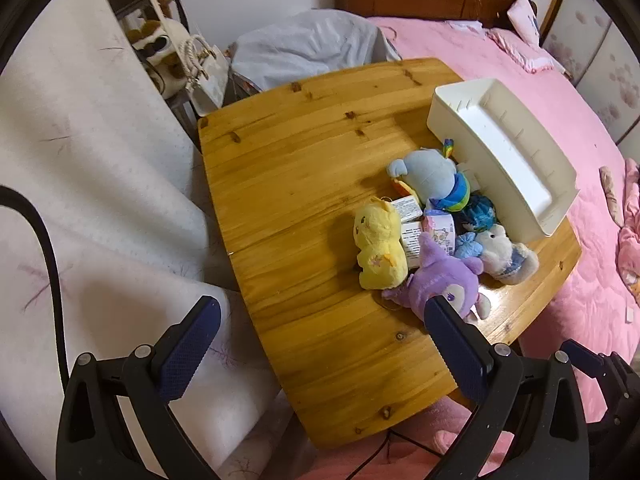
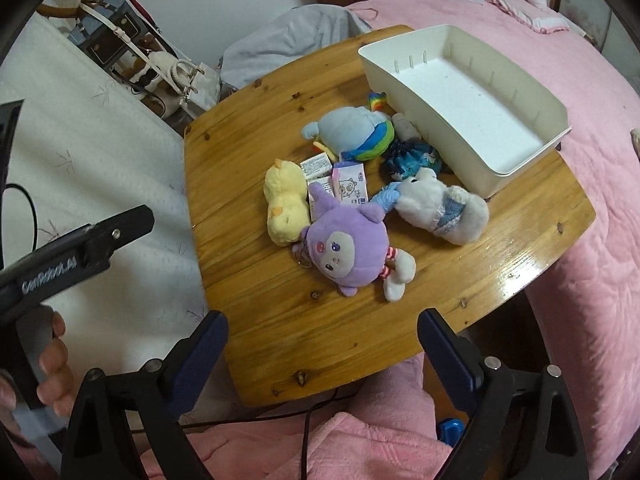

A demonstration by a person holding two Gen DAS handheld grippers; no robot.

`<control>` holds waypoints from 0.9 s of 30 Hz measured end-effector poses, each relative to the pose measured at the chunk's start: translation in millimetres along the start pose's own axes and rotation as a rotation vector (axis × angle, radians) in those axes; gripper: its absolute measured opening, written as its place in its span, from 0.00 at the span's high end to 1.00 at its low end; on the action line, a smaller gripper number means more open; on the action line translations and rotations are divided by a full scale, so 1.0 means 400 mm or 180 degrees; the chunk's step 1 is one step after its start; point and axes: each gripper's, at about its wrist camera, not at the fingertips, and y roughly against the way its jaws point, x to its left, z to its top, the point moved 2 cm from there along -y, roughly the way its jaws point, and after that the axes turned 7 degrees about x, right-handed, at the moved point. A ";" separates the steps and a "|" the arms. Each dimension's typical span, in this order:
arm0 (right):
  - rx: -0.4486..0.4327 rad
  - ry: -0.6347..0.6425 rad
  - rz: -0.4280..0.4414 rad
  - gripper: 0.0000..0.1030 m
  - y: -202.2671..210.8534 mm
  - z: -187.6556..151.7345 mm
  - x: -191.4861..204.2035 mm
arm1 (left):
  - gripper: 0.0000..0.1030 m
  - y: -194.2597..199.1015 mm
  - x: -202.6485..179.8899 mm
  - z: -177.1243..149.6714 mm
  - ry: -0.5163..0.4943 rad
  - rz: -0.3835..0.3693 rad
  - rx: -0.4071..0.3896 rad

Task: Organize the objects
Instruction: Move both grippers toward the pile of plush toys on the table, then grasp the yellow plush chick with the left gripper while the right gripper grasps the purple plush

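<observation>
**Hovering over a pile of toys beside one empty bin**

Hanging above the wooden counter (image 2: 248,304), both pairs of tongs stand wide apart with nothing between their pads: the left tongs (image 1: 320,344) and the right tongs (image 2: 322,346) each show two dark blue pads and grip nothing. The right pair's opening is slightly narrower than its widest.

Taking the white bin (image 2: 424,92) as the landmark: there is one, empty, at the counter's far right corner beside the pink bed (image 2: 600,240).

Five plush toys lie just left of and in front of the bin. One blue-grey plush (image 2: 348,128) with a rainbow band lies close to its long wall. One dark blue frilly doll (image 2: 412,158) sits against the bin's near wall. One white plush (image 2: 436,208) in blue clothes lies in front of the bin. One purple plush (image 2: 344,256) lies face up, farther out from the bin, nearest the tongs. One yellow chick plush (image 2: 284,208) lies farthest from the bin, touching the purple one.

Two or three small cartons (image 2: 348,180) sit between the chick and the blue-grey plush; one pink-and-purple carton shows a cartoon animal, its print too small to read. One small pale bottle (image 2: 406,126) lies against the bin wall.

In the right wrist view, the left device's arm carries white lettering (image 2: 48,278) that is blurred; a hand (image 2: 54,368) holds its handle.
</observation>
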 end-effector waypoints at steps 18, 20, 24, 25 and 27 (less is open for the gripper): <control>0.0462 -0.0483 0.0154 0.13 -0.256 0.073 -0.057 | 0.02 -0.281 -0.053 0.126 -0.0131 -0.0229 0.0687; 0.0539 -0.0566 0.0175 0.13 -0.287 0.081 -0.071 | 0.02 -0.314 -0.066 0.135 -0.0152 -0.0207 0.0757; 0.0654 -0.0736 0.0229 0.13 -0.338 0.095 -0.099 | 0.02 -0.371 -0.077 0.146 -0.0154 -0.0189 0.0904; 0.0676 -0.0767 0.0236 0.13 -0.348 0.101 -0.103 | 0.02 -0.383 -0.078 0.148 -0.0149 -0.0190 0.0936; 0.0728 -0.0848 0.0281 0.13 -0.368 0.108 -0.114 | 0.02 -0.405 -0.082 0.152 -0.0158 -0.0181 0.1003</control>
